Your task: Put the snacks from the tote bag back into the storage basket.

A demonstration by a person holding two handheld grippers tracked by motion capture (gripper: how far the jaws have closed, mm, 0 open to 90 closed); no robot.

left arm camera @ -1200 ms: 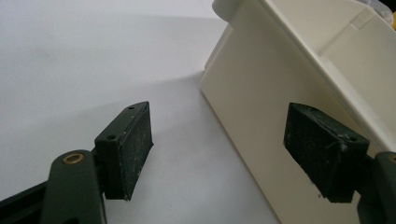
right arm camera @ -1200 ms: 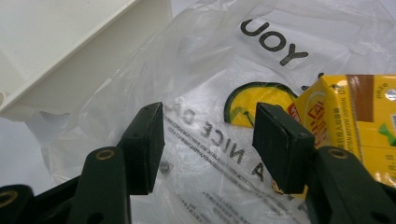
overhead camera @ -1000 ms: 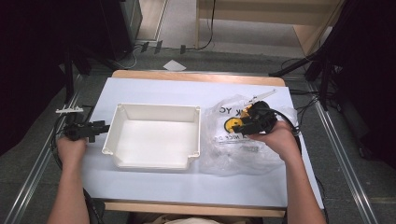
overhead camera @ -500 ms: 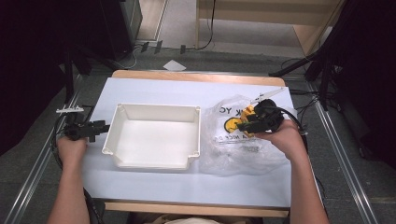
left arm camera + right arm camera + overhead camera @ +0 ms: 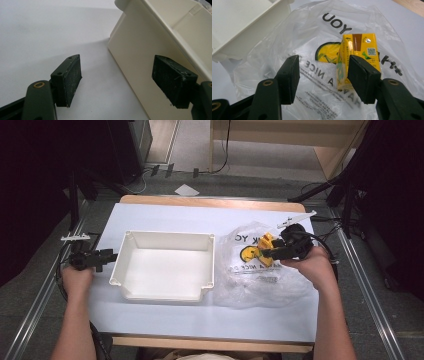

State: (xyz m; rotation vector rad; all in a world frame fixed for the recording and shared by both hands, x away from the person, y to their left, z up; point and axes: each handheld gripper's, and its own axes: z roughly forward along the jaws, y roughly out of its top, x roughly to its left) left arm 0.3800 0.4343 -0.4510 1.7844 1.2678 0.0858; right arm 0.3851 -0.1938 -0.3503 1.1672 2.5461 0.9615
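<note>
White paper scrap (image 5: 186, 189) and black cables (image 5: 142, 176) on floor (image 5: 250, 175) beyond surface's far edge.

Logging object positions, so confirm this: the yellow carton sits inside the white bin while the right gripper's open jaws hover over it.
Not inside the white bin. The high view shows the yellow carton on the clear plastic bag beside the bin. The right gripper does hover over it, jaws open.

The white-topped table (image 5: 165, 317) is seen from above and behind the person, looking forward and down. A close, low look along the tabletop is given by the left gripper view, facing the cream plastic tray's (image 5: 140, 50) outer wall (image 5: 165, 265). The clear printed plastic bag (image 5: 312, 75) is viewed closely from the right gripper, and also from above (image 5: 260, 280).
</note>
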